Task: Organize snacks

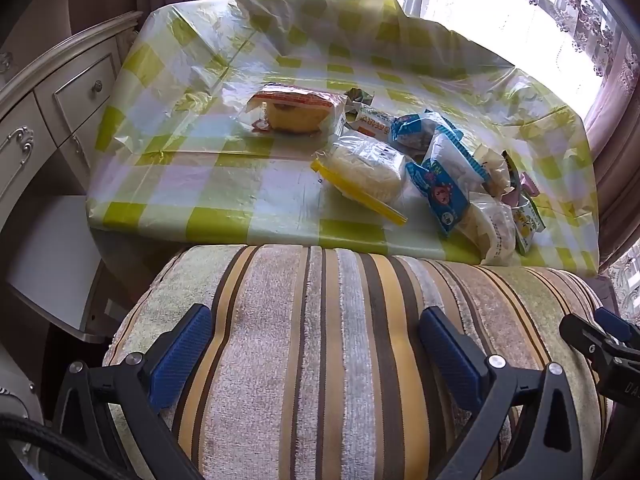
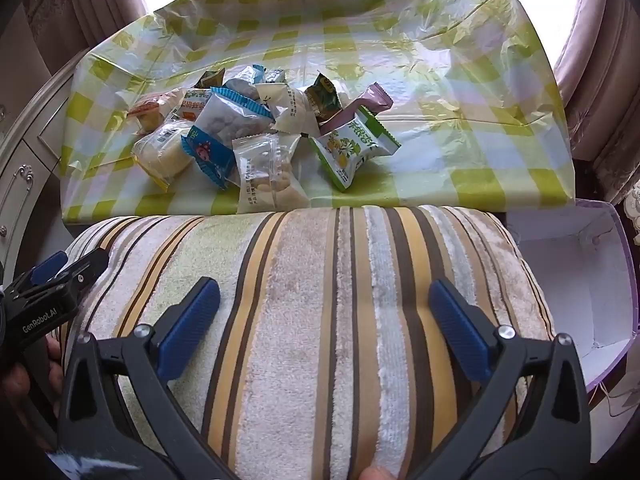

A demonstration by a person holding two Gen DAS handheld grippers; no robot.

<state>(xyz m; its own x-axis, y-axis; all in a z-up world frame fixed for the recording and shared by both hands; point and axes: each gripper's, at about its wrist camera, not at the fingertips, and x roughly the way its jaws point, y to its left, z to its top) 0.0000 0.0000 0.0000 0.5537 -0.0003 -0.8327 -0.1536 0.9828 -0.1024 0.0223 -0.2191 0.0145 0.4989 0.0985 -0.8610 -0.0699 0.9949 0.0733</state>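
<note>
Table (image 2: 460, 152) under a green-checked plastic cover, curtained window behind, carved drawer cabinet (image 1: 60, 112) at its left. A striped cushion (image 2: 320, 300) lies between both wide-open, empty claws, left claw (image 1: 316, 344) and right claw (image 2: 324, 320), and the snack packets (image 2: 256, 136) heaped on the table. "GenRobot.AI" marks the left claw; an open white box (image 2: 580, 280) sits right.

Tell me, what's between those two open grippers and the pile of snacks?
A striped cushion, seen in both wrist views, lies between the right gripper, the left gripper and the snacks.
</note>
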